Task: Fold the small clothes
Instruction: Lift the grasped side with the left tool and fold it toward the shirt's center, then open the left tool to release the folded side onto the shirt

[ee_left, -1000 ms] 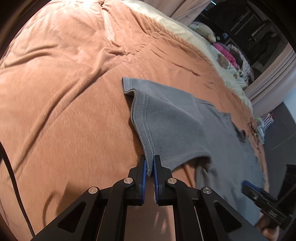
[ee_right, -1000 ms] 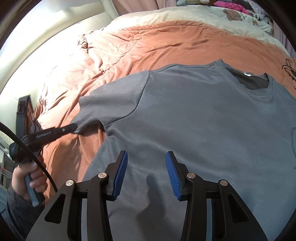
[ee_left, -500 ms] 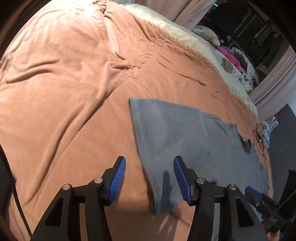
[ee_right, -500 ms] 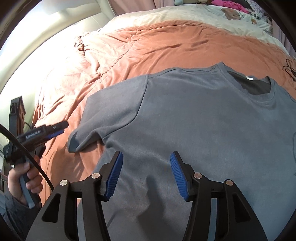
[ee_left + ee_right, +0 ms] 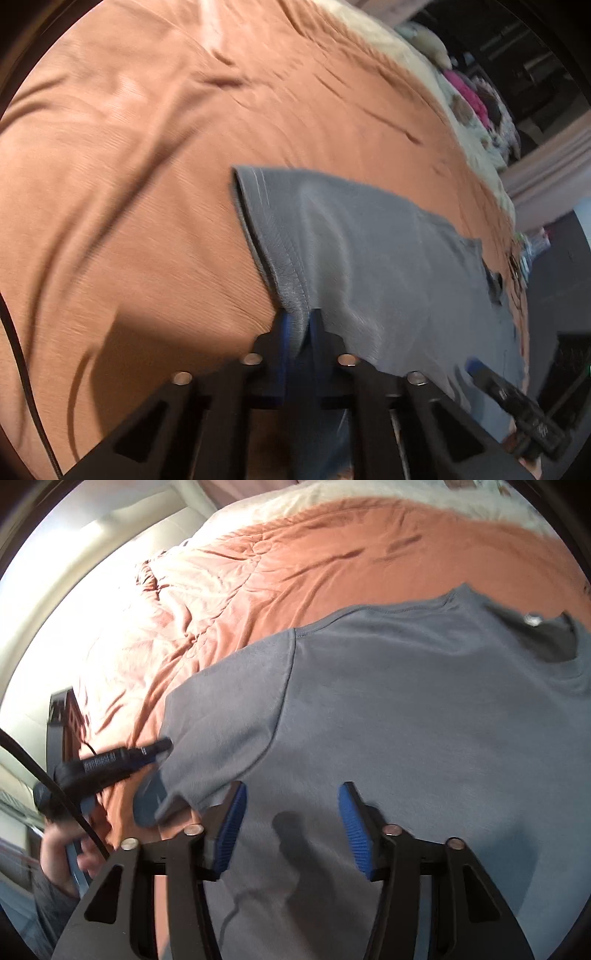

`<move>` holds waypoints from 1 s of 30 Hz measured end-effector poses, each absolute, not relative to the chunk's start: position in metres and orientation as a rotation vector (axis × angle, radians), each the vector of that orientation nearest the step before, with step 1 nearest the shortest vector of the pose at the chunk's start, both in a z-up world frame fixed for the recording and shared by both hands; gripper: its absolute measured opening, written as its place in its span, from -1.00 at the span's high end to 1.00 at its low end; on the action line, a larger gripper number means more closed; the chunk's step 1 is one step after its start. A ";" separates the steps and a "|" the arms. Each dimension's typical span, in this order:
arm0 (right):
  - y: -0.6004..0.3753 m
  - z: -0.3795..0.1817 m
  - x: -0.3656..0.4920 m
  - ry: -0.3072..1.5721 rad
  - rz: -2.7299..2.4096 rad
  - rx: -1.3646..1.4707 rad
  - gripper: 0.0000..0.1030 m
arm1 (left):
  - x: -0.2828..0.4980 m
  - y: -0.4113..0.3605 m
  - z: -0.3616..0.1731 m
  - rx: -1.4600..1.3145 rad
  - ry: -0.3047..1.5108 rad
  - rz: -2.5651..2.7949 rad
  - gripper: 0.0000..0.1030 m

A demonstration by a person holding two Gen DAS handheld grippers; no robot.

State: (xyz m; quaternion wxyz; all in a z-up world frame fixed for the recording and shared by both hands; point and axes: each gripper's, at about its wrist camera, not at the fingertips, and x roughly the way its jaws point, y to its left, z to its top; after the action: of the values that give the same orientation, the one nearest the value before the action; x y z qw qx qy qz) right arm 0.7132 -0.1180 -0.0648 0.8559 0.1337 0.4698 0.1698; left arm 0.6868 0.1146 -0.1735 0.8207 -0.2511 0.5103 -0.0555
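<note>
Half a second back my left gripper [image 5: 297,325] stood apart over the sleeve [image 5: 332,236]; now it has closed and is clamped on the sleeve hem, while my right gripper [image 5: 290,827] has narrowed a little but hangs apart above the grey T-shirt [image 5: 424,738], nothing between its pads. The shirt lies flat on the orange blanket [image 5: 129,184], collar at the far side from me, so I'd carry this sleeve inward across the chest, low and taut, with the right gripper pinning the body so it doesn't drag.

Warm sunlight glares at upper left, washing out the orange blanket [image 5: 258,565]; heavy motion blur, dark curved fisheye edges.
</note>
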 end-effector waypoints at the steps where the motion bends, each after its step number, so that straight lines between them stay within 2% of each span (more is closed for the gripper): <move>1: -0.116 -0.070 0.719 0.997 0.362 0.304 0.36 | 0.687 0.111 -0.172 -0.502 1.084 -0.111 0.84; 4: -0.114 -0.080 0.732 1.024 0.358 0.353 0.64 | 0.688 0.114 -0.166 -0.517 1.064 -0.105 0.87; 6: -0.112 -0.087 0.739 1.039 0.367 0.405 0.70 | 0.688 0.115 -0.156 -0.514 1.035 -0.107 0.87; 13: -0.104 -0.107 0.757 1.073 0.366 0.471 0.72 | 0.689 0.105 -0.107 -0.464 0.964 -0.136 0.88; 17: -0.104 -0.096 0.757 1.085 0.370 0.475 0.71 | 0.690 0.086 -0.080 -0.425 0.942 -0.173 0.88; 18: -0.108 -0.092 0.753 1.075 0.389 0.481 0.65 | 0.691 0.082 -0.075 -0.416 0.938 -0.183 0.88; 20: -0.119 -0.083 0.746 1.053 0.401 0.493 0.16 | 0.691 0.069 -0.063 -0.403 0.929 -0.215 0.88; 21: -0.127 -0.078 0.741 1.034 0.389 0.498 -0.23 | 0.692 0.062 -0.059 -0.398 0.927 -0.227 0.88; 22: -0.137 -0.074 0.735 1.012 0.367 0.501 -0.28 | 0.692 0.057 -0.057 -0.394 0.927 -0.236 0.88; 30: -0.194 -0.055 0.691 0.952 0.292 0.549 -0.28 | 0.691 -0.015 -0.047 -0.342 0.943 -0.354 0.88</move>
State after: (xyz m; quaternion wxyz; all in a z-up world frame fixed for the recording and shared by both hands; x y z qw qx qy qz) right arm 0.6910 -0.1945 -0.0555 0.8428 0.2599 0.4507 0.1381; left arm 0.6909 -0.0147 -0.0470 0.8619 -0.1630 0.4495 -0.1686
